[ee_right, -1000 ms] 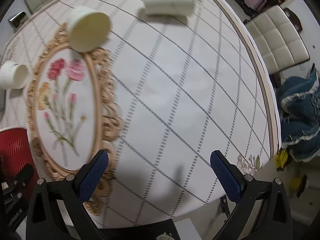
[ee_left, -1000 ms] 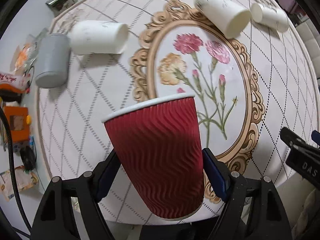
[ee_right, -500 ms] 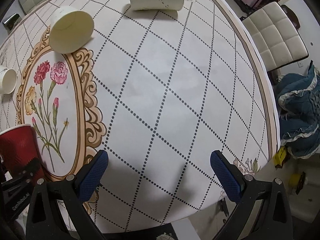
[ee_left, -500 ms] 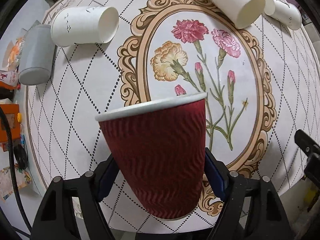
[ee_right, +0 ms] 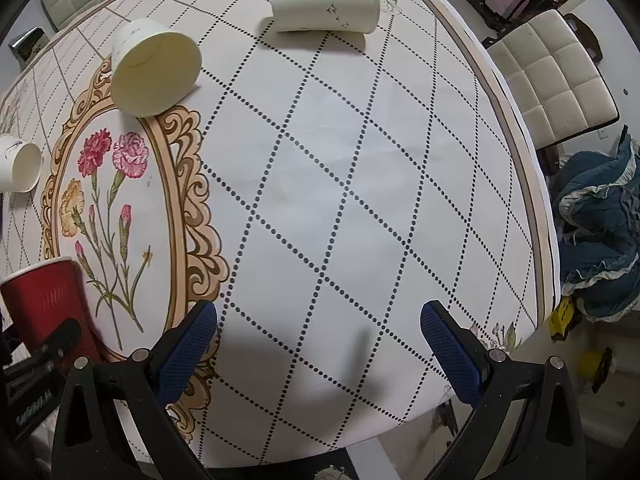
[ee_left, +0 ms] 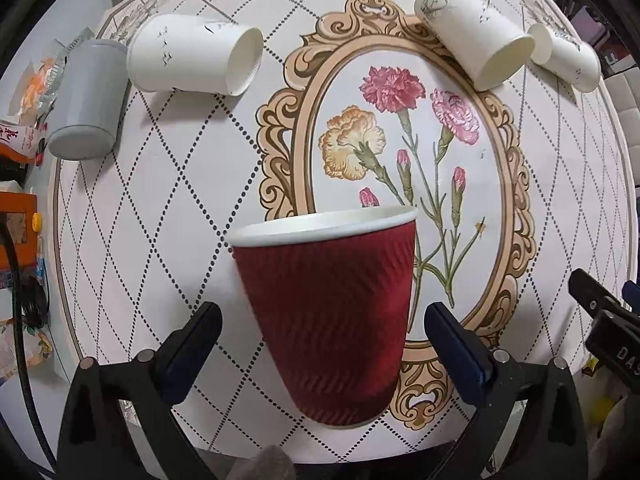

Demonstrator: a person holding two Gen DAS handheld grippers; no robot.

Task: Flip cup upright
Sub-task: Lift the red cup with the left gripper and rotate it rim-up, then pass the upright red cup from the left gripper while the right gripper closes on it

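A red ribbed paper cup (ee_left: 328,316) stands upright, rim up, near the front edge of the round table (ee_left: 192,184). My left gripper (ee_left: 322,332) is open, its blue pads apart on either side of the cup and clear of it. The red cup also shows at the left edge of the right wrist view (ee_right: 44,300). My right gripper (ee_right: 318,340) is open and empty above the table's front right part.
Three white paper cups lie on their sides: one at back left (ee_left: 196,60), two at back right (ee_left: 476,36) (ee_left: 566,58). A grey cup (ee_left: 86,100) lies at the left edge. Clutter sits left of the table, a white chair (ee_right: 552,76) and blue cloth (ee_right: 600,232) to its right.
My left gripper has opened and let go of the red cup, which now stands upright on the table. The right gripper has shifted slightly, still open.
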